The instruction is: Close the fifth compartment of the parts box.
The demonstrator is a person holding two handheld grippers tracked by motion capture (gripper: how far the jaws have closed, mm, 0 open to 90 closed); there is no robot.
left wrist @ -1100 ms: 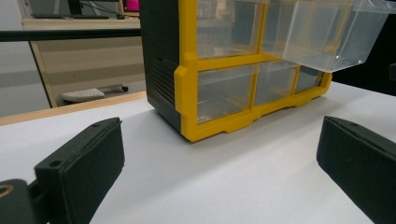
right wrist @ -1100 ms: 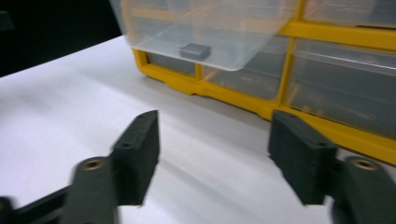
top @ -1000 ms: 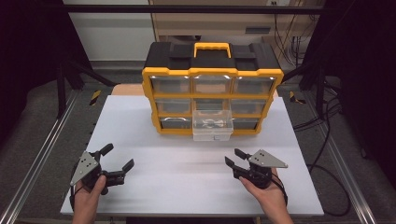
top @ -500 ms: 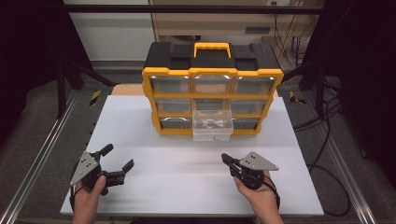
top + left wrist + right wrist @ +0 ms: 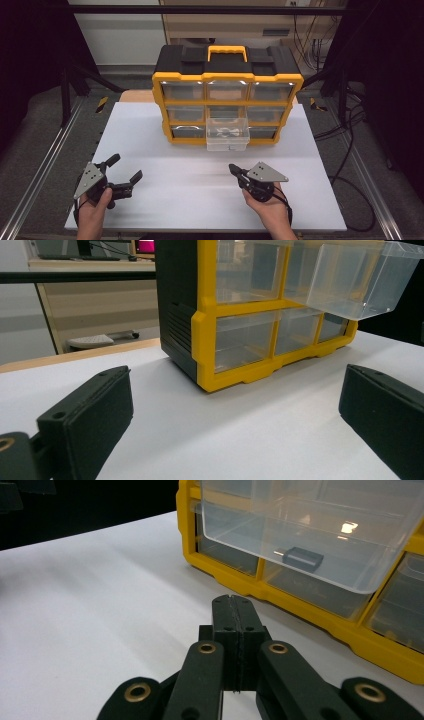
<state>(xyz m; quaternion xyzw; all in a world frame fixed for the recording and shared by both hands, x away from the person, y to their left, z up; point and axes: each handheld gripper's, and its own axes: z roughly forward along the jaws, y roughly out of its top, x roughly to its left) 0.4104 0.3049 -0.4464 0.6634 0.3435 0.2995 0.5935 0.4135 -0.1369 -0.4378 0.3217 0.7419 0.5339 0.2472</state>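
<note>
- Organiser cabinet [image 5: 227, 85]: a black-and-yellow unit with a yellow carry handle [image 5: 227, 51] on top, standing at upper centre of the high view on the far part of the white table [image 5: 170, 195]. Its front carries three rows of clear drawers.
- Open drawer [image 5: 227, 134]: the middle drawer of the bottom row, drawn out towards the person and projecting beyond the yellow frame. It lies just below centre of the high view, at upper right of the left gripper view [image 5: 357, 280], and across the top of the right gripper view [image 5: 310, 535].
- Small dark part [image 5: 302, 558]: a black block lying on the floor of the open drawer, seen through the clear front wall in the right gripper view.
- Right gripper [image 5: 233, 169]: at lower right of centre in the high view, held in the person's right hand [image 5: 267, 207], tip aimed up-left towards the open drawer but well apart from it. Its jaws have just been closing; in the right gripper view the two pads are pressed together with nothing between them [image 5: 232, 602].
- Left gripper [image 5: 125, 168]: at lower left of the high view, held in the left hand [image 5: 92, 212]. Its fingers [image 5: 85, 420] are spread wide over bare table, gripping nothing.
</note>
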